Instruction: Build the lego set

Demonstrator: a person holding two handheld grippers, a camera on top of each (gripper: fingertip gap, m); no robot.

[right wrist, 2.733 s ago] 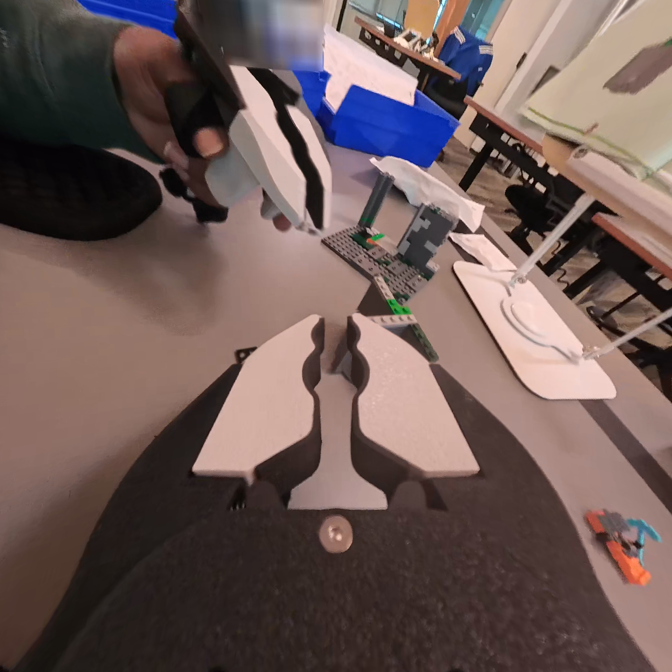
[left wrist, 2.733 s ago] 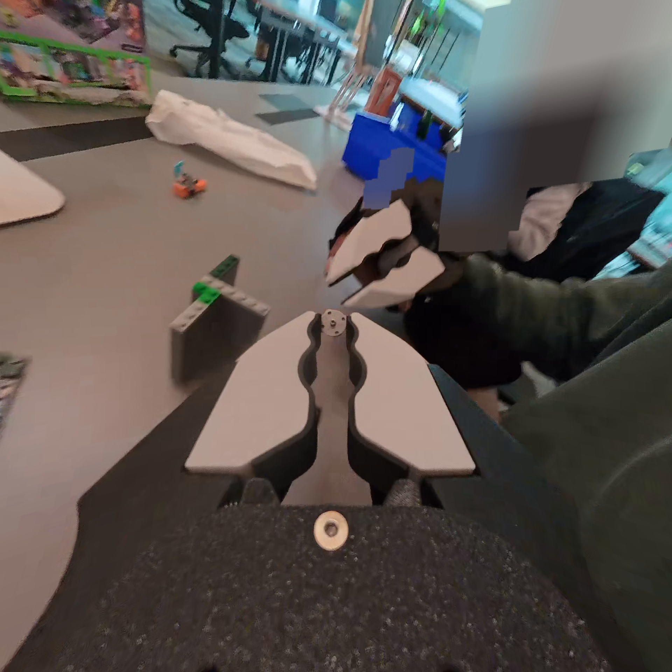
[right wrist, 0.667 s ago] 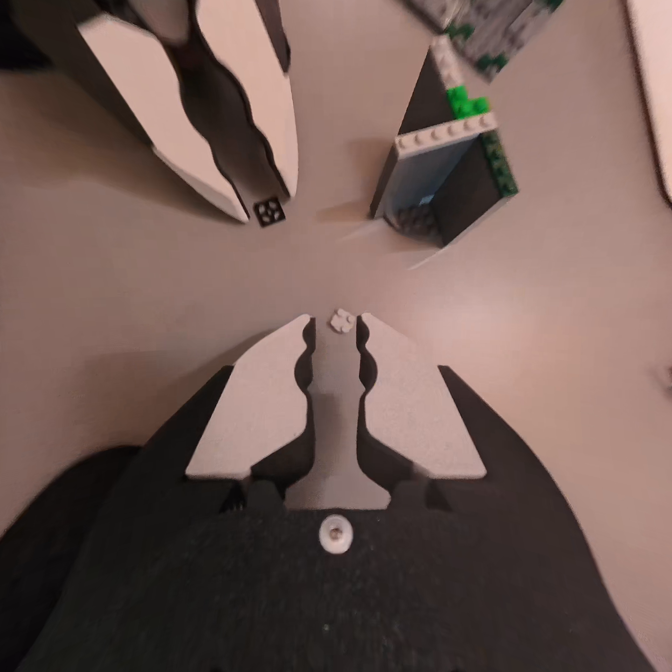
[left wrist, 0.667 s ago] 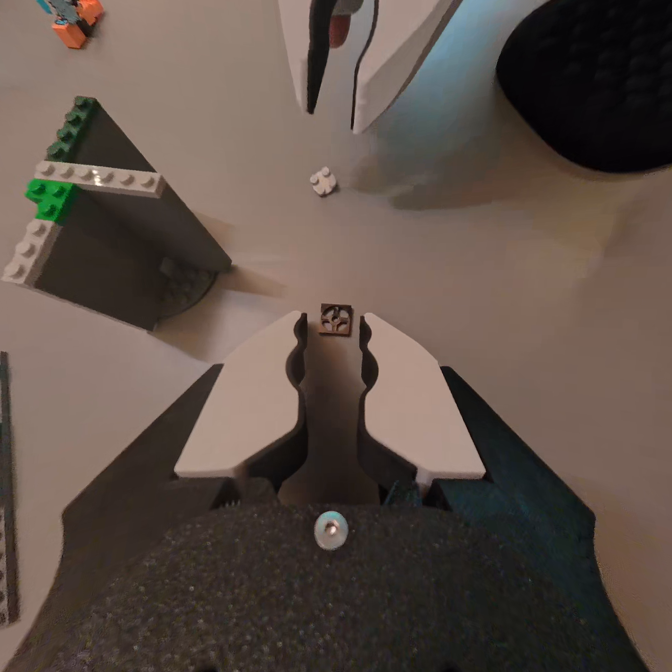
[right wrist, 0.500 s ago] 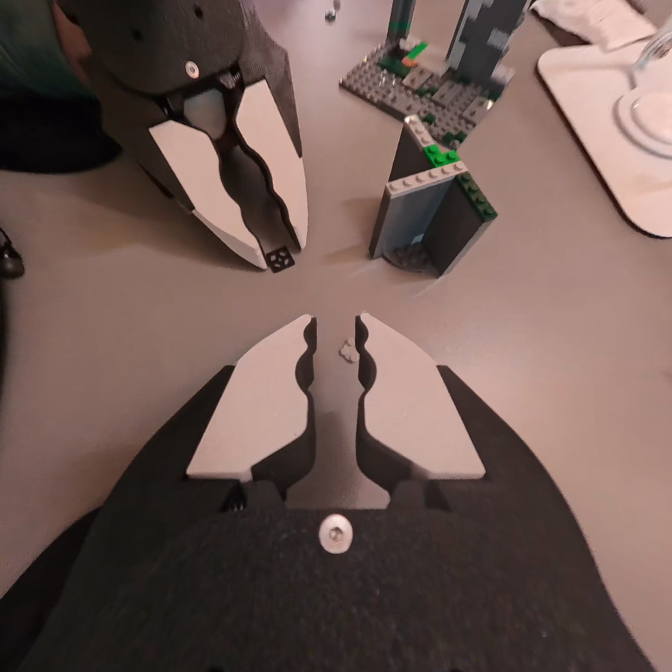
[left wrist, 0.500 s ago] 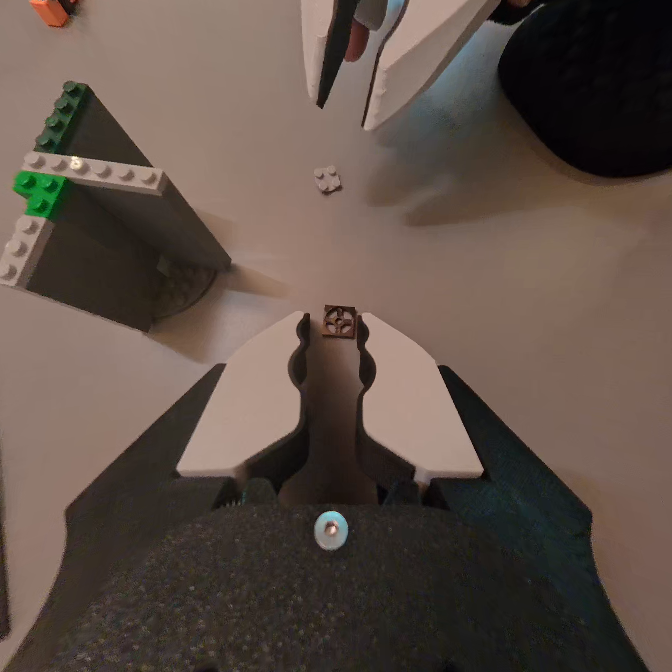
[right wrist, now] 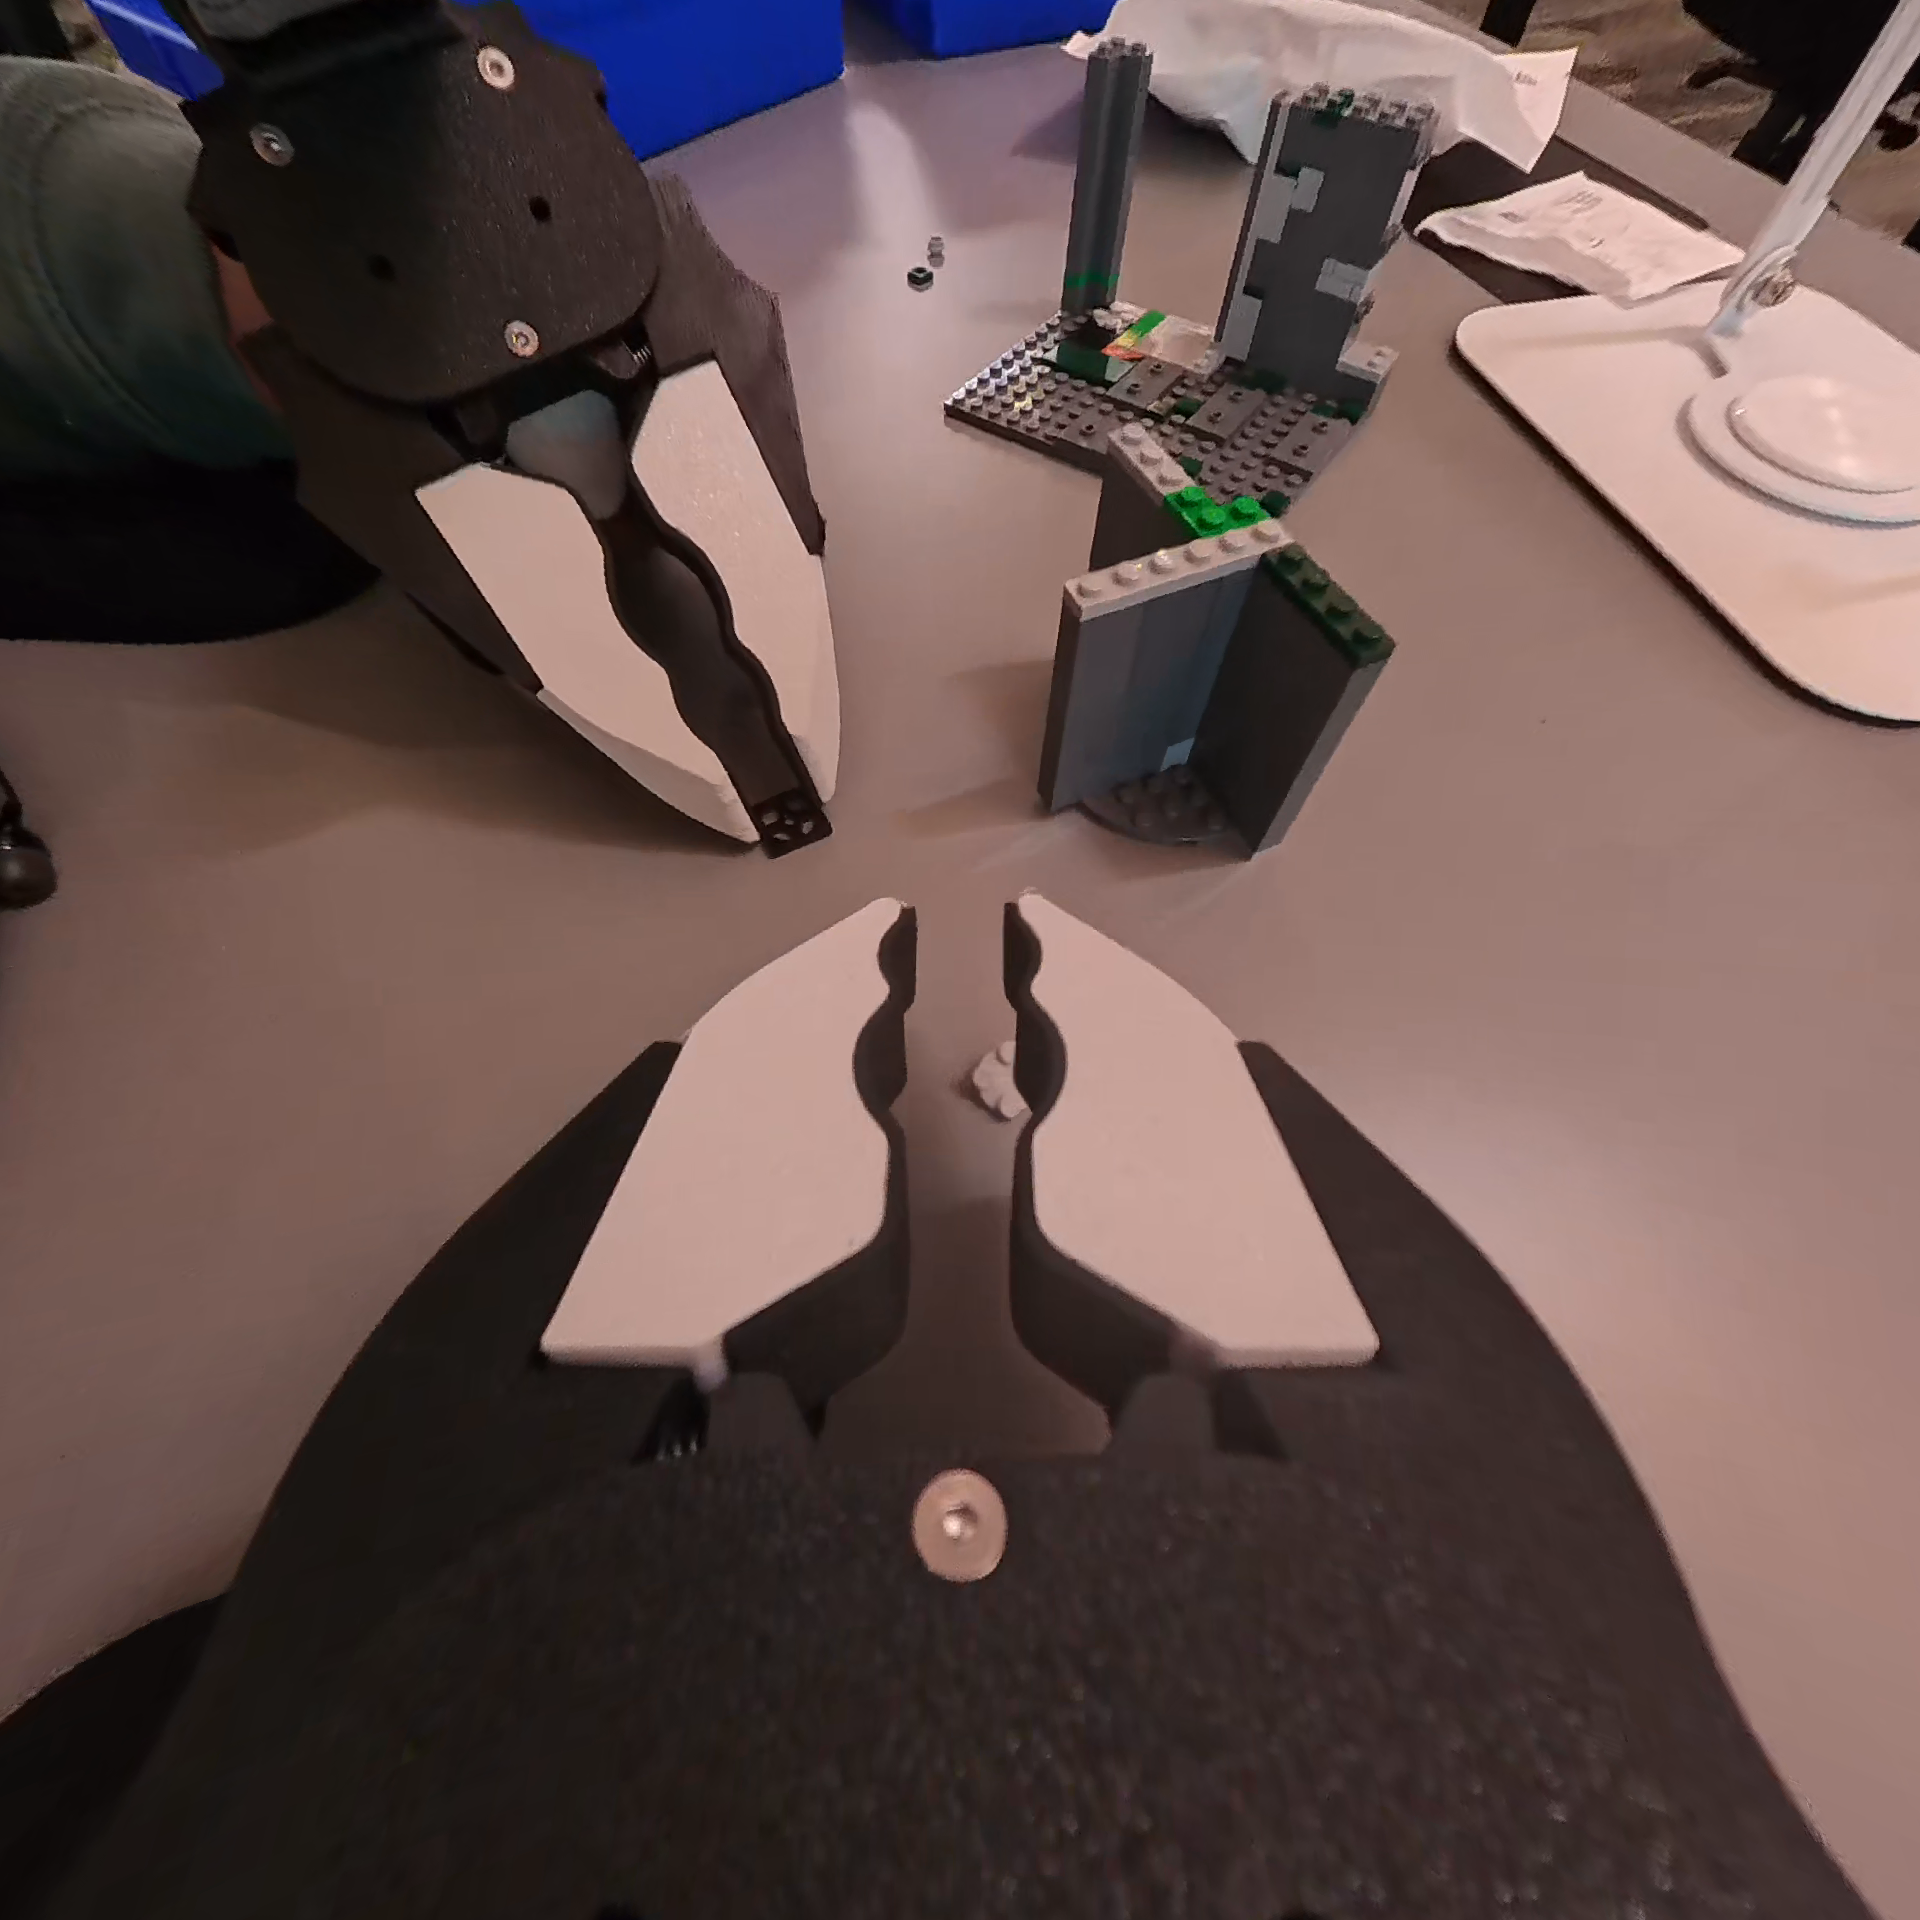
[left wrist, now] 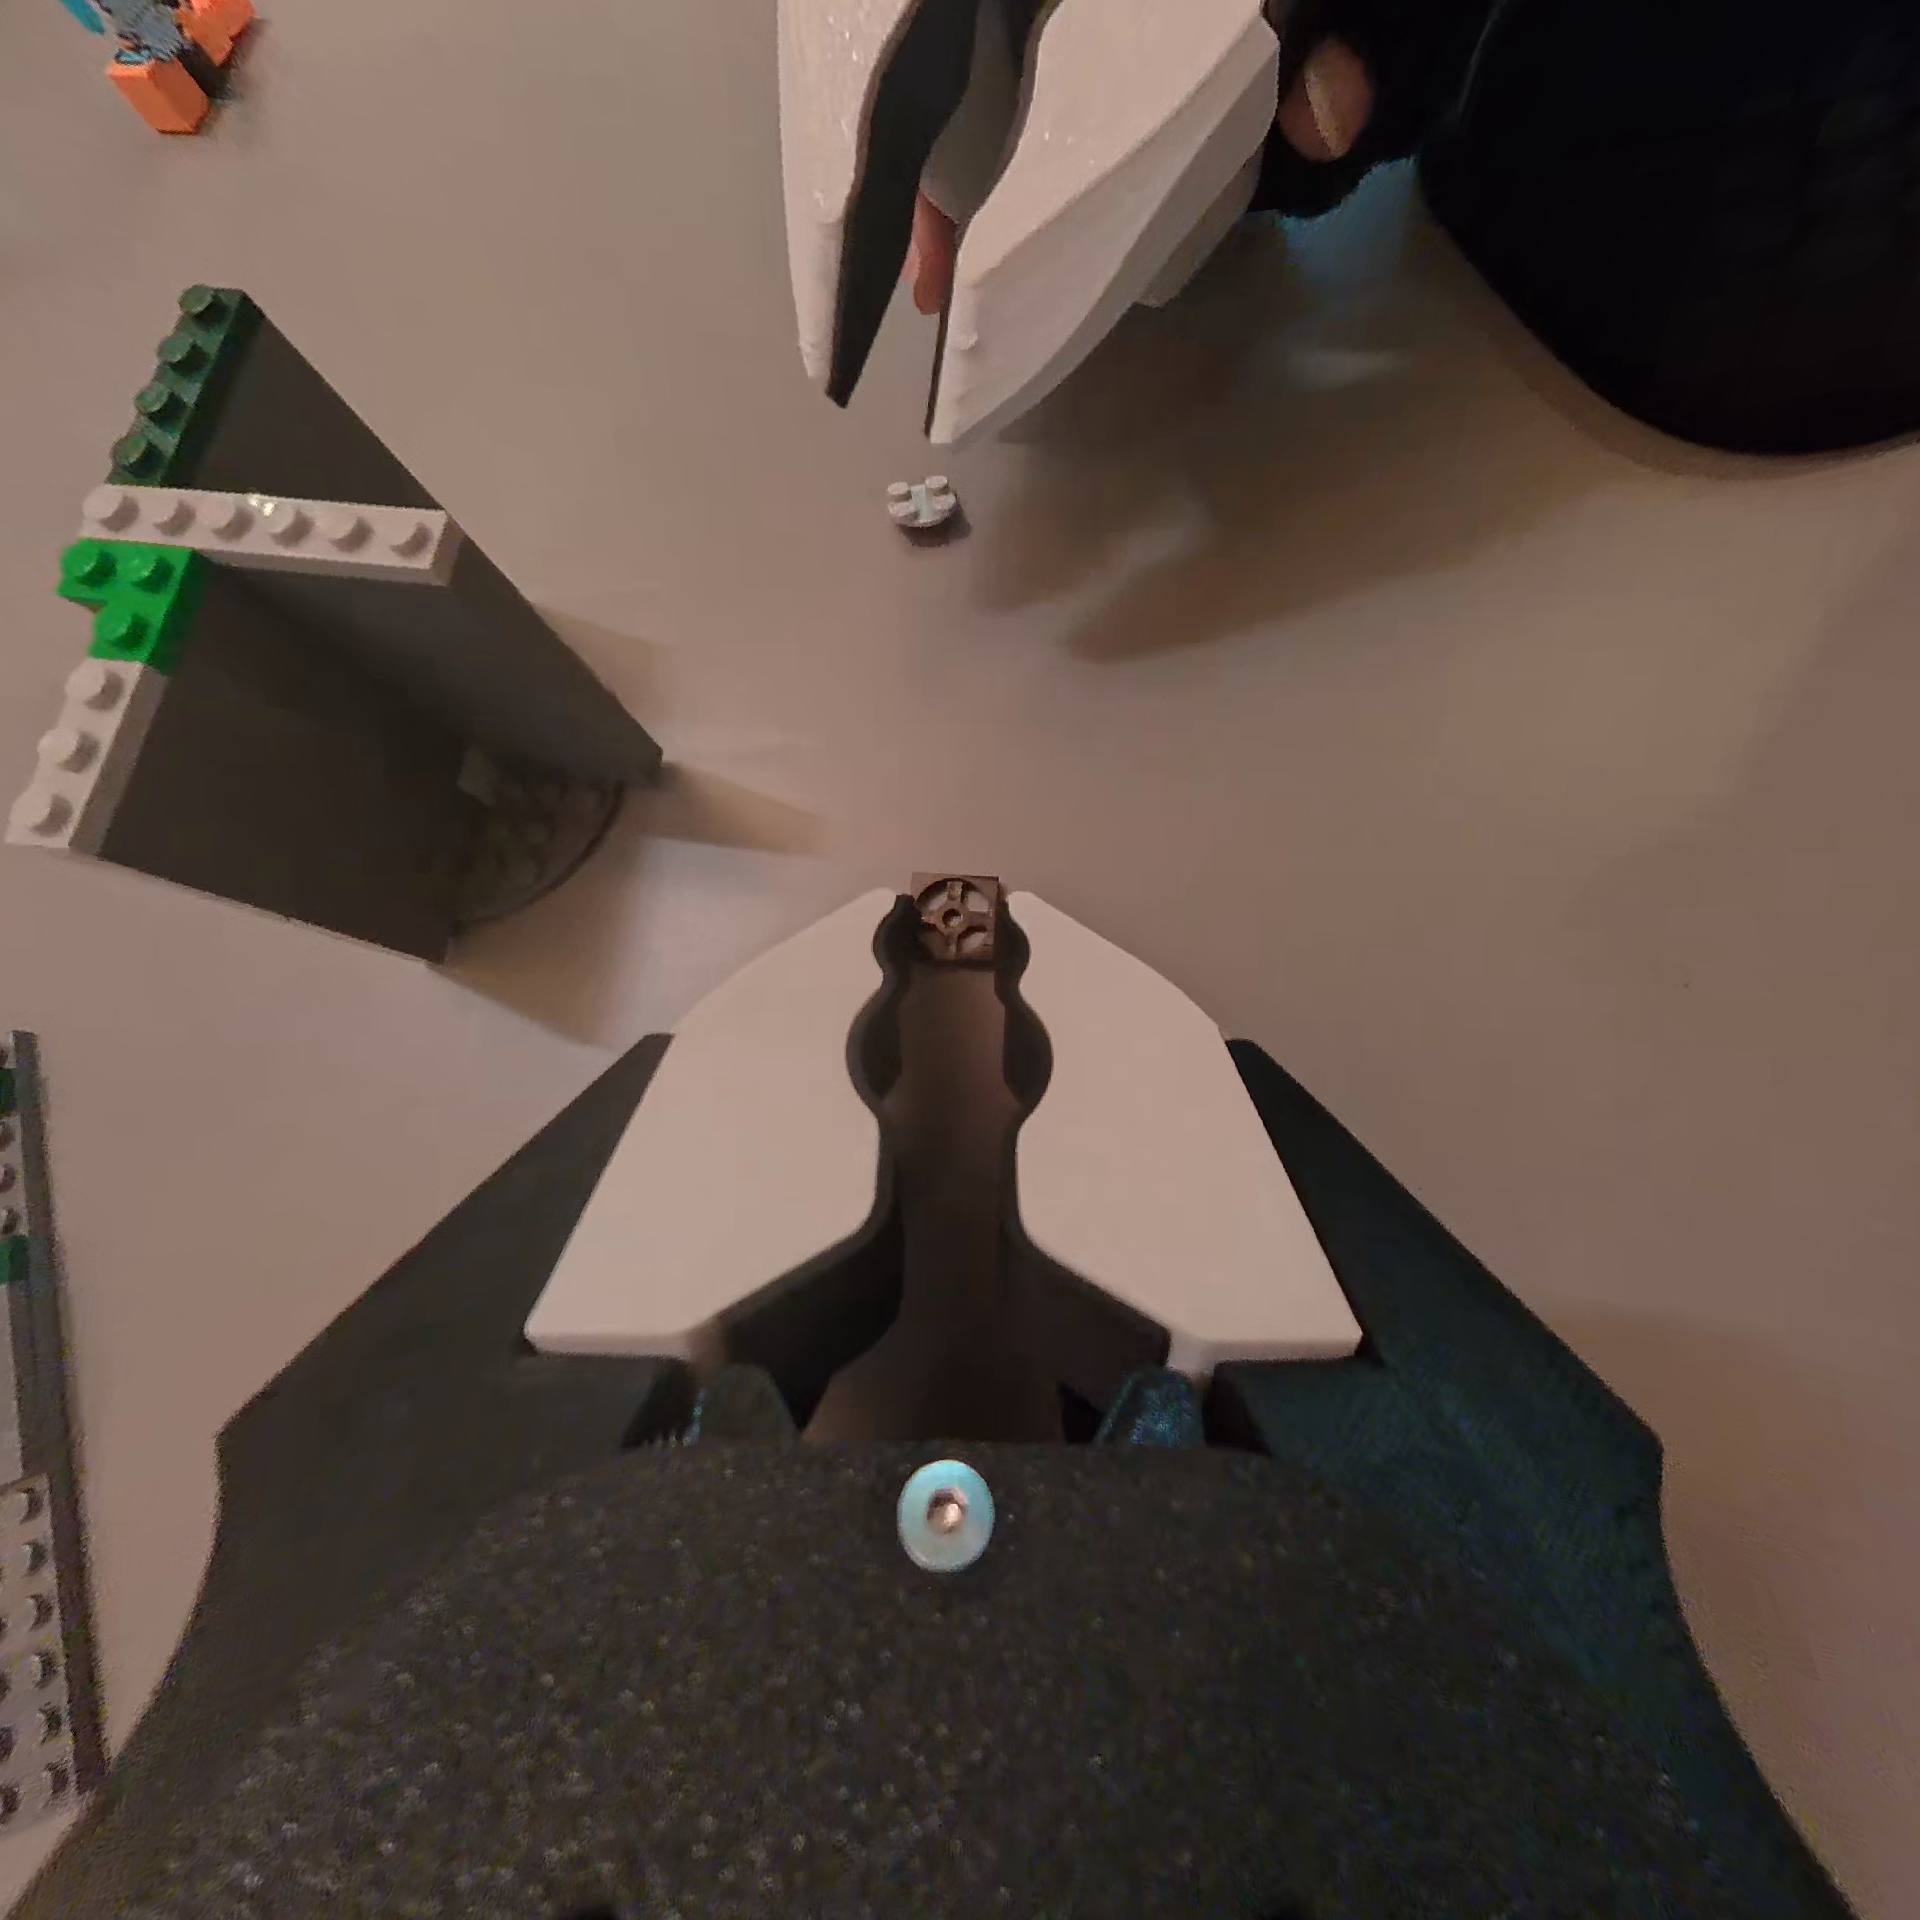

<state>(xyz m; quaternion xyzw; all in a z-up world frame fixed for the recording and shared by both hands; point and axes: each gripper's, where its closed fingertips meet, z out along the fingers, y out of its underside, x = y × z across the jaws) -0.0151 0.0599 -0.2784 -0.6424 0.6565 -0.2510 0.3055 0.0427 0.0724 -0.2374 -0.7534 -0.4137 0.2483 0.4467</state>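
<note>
Left claw, lower centre of left wrist view, is clamped on a dark square plate, underside up, prob. for mating w/ the small grey round plate. That plate lies on the grey bench between the parted tips of the right claw, ungripped. Grey corner wall section is stood right of centre, baseplate build beyond. White lamp base at right edge; blue bins at top.

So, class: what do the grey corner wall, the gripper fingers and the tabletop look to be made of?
Grey corner wall: moulded plastic, studs along the top, slight sheen. Right gripper fingers: pale, matte, finely grained, probably printed plastic. Tabletop: smooth grey with soft reflections, perhaps laminate.
</note>
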